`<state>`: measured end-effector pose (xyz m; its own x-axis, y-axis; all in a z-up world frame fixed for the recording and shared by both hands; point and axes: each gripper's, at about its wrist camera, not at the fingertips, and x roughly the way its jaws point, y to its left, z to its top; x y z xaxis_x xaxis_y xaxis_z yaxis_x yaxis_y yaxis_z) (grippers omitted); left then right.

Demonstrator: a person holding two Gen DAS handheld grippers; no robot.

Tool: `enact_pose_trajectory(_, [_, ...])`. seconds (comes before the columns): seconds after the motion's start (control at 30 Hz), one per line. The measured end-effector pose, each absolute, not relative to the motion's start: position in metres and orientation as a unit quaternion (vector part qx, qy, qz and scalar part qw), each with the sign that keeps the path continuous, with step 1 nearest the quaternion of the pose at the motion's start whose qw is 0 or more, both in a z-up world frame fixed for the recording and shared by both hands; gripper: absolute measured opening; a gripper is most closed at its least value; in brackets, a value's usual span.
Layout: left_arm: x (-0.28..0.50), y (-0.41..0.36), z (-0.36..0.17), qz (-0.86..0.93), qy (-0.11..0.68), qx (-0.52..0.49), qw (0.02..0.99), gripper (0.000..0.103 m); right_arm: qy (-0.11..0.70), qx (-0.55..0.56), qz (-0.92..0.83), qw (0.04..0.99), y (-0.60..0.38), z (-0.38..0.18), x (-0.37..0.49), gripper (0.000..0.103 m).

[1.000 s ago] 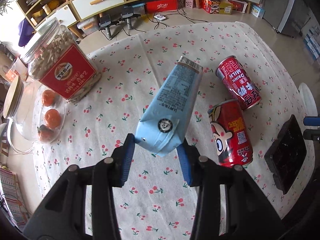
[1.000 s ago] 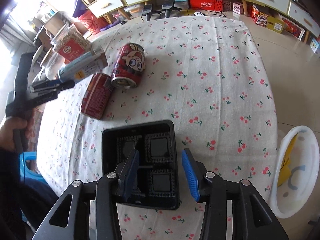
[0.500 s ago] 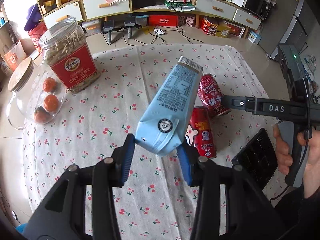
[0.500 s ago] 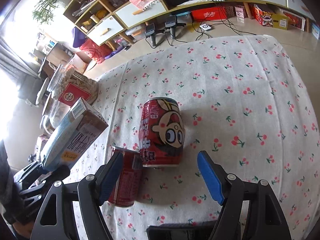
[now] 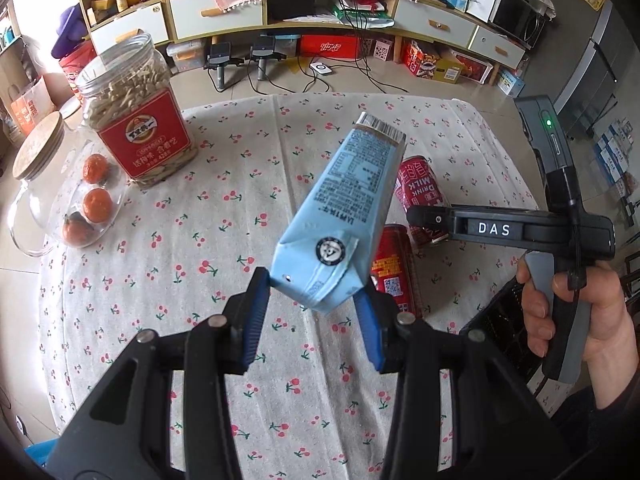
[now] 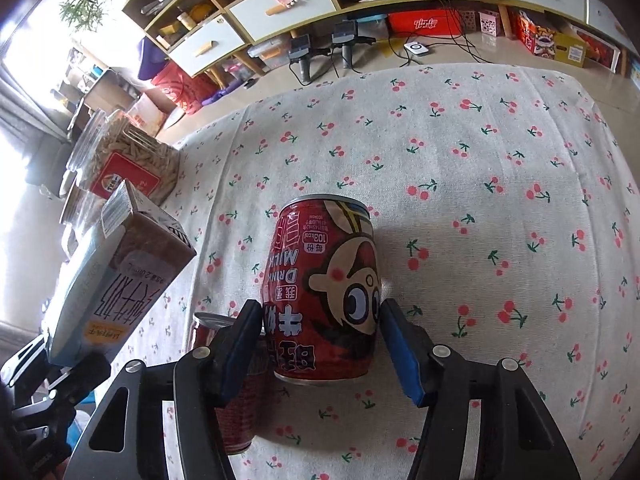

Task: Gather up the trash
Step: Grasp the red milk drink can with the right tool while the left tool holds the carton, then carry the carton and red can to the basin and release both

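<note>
Tablecloth [image 6: 500, 152] with cherry print carries a seed jar [image 5: 136, 128] at ten o'clock; left gripper [image 5: 312, 312] clamps a blue carton [image 5: 340, 216] aloft – right gripper [image 6: 320, 344] is closing around a red "DRINK MILK" can [image 6: 324, 284], centre, pads not yet pressing

Daylight floods in from the left, blowing out the window [image 6: 24, 92] in the right wrist view. The tablecloth [image 5: 200, 240] is evenly lit, with soft shadows. Both views are sharp centrally, while fisheye distortion bends the edges and the corners fall black.
</note>
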<state>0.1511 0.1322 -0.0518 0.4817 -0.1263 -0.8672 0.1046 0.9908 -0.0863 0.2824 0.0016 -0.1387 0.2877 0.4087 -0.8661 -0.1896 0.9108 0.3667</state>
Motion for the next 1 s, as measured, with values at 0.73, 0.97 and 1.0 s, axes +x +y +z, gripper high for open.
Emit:
enact_pose_trajectory(0.73, [0.132,-0.067,-0.036,-0.253,0.484,-0.05,0.836,0.044,0.536,0.26,0.048,0.802,-0.241,-0.072,0.199,0.061])
enact_pose_trajectory(0.97, [0.113,-0.182,-0.065,-0.339,0.518,-0.036,0.784,0.044,0.481,0.339,-0.055,0.807,-0.377,-0.057,0.153,0.061])
enact_pose_trajectory(1.0, [0.11,-0.195,-0.069,-0.347,0.522,-0.032,0.778,0.044,0.478,0.346,-0.06,0.805,-0.388,-0.057,0.148,0.061])
